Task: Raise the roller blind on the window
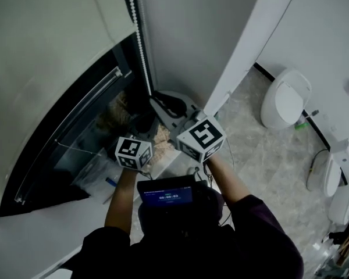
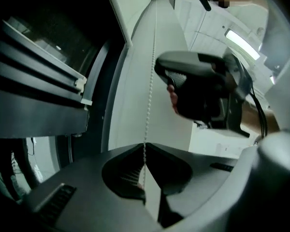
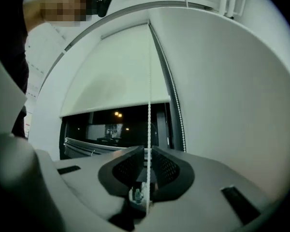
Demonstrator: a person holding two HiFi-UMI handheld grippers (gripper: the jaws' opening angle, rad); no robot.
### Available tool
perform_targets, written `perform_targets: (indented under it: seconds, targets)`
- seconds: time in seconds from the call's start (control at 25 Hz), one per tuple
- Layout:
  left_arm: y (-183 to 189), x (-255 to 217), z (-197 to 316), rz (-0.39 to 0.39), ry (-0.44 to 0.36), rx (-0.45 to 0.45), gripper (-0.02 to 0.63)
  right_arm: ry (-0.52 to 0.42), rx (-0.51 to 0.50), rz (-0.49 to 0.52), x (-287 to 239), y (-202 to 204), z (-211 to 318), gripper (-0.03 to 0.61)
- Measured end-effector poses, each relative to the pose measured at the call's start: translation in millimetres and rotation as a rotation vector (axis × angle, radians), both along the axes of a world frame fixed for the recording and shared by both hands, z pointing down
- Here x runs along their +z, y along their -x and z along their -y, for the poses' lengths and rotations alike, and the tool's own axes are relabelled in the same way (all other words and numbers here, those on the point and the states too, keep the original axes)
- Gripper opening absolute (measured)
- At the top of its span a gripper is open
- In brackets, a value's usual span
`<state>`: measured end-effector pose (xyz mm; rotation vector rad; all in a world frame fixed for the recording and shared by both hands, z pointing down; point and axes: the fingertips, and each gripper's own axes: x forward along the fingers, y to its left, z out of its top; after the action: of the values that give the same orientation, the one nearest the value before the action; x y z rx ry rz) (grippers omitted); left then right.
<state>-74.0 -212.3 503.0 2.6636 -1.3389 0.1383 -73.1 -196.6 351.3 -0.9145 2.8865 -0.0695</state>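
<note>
At the right side of the window point(image 1: 75, 132), beside the white wall point(image 3: 222, 81), the bead chain point(image 1: 138, 28) hung down and both tools were on it. The left gripper point(image 2: 145, 148) had its jaws pressed together on the chain. The right gripper point(image 3: 148, 153) was higher up, on what looked like the same strand. Its jaws stood a little apart, so the chain passed through the gap without being pinched, as far as I could judge. The roller blind point(image 3: 116, 71) covered the upper part of the glass and only the dark lower part was free, so most of the raising was not yet done. Several things could go wrong from this position. If the right jaws closed while the chain was not centred between them, the beads could slip out and the pull would give nothing. If the left jaws let go before the right ones were firm, the weight of the blind could run the chain back and lower the fabric. A pull directed away from the wall, and not along the chain, could make the beads jump off the mechanism at the top, which was not visible. Also, the second strand point(image 3: 179, 115) hung just beside, and taking the wrong one of the two would lower the blind instead.
</note>
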Motion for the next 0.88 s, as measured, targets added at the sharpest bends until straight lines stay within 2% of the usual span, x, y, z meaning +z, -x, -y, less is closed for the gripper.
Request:
perform_targets:
  seconds: [0.16, 0.28, 0.4, 0.52, 0.68, 0.76, 0.88]
  targets:
    - [-2.6, 22.1, -10.8, -0.013, 0.054, 0.003, 0.02, -0.063, 0.013, -0.043, -19.8, 10.9, 11.4, 0.027]
    - [2.6, 21.2, -14.0, -0.025, 0.065, -0.019, 0.02, -0.073, -0.006, -0.053, -20.7, 16.3, 9.7, 0.011]
    - [16.9, 10.1, -15.4, -0.076, 0.067, -0.039, 0.021, -0.061, 0.004, -0.025, -19.9, 14.4, 10.0, 0.01]
    - [35.4, -35.6, -13.6, -0.144, -0.019, -0.062, 0.021, -0.066, 0.007, -0.044, -5.0, 13.4, 15.5, 0.009]
    - [40.9, -117.7, -15.6, -0.225, -0.16, -0.043, 0.023, 0.013, 0.008, -0.168, 58.3, 19.4, 18.4, 0.009]
    - [31.0, -144.6, -19.3, -0.211, -0.207, -0.008, 0.023, 0.071, -0.013, -0.252, 102.8, 26.7, 14.0, 0.009]
    - [13.9, -156.9, -20.7, -0.134, -0.241, 0.026, 0.023, 0.169, -0.065, -0.335, 164.8, 36.1, -1.9, 0.009]
